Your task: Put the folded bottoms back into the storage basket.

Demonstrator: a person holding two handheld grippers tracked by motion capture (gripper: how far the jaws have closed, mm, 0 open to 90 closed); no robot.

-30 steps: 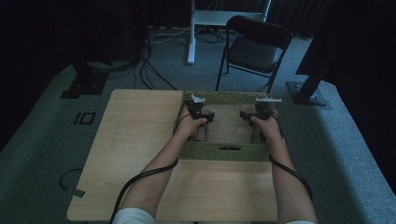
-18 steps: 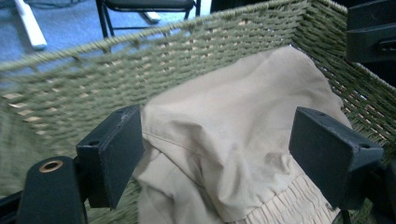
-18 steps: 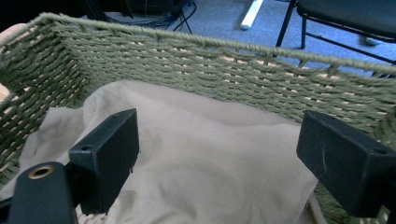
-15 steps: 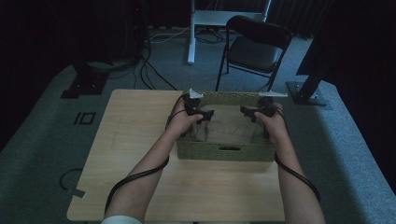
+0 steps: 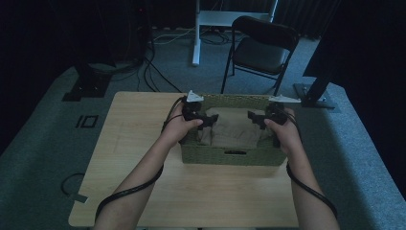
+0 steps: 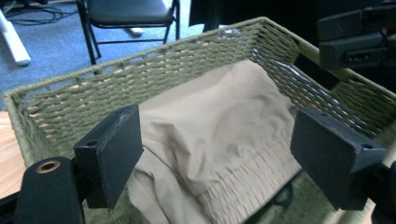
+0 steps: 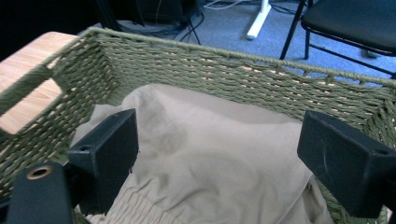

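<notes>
- Plainly, in the high view a beige garment (image 5: 234, 132) lies bunched inside a green woven basket (image 5: 225, 156) at the far middle of a pale wooden table (image 5: 143, 182); the left gripper (image 5: 207, 120) and right gripper (image 5: 255, 120) hang over the basket's two ends, apart from the cloth.
- The garment reads as light, limp cotton: it should sag and trail when lifted, so two holds well apart would likely serve better than one (a single pinch may leave half of it in the basket).
- In the left gripper view, the left gripper (image 6: 215, 154) has just been opening and stands wide, with the garment (image 6: 219, 121) below and between its jaws but not pressed. A gathered, ribbed band (image 6: 243, 179), probably an elastic waist, runs along the near edge; that thicker seam looks like the firmest place to take hold.
- The basket (image 6: 70, 100) is stiff, rough weave with upright walls and could catch loose folds.
- In the right gripper view, the right gripper (image 7: 217, 154) has likewise just been opening, its flat black jaws wide and holding nothing; the garment (image 7: 210, 149) is smooth, softly creased, not slippery, with the ribbed band (image 7: 128, 210) at the bottom.
</notes>
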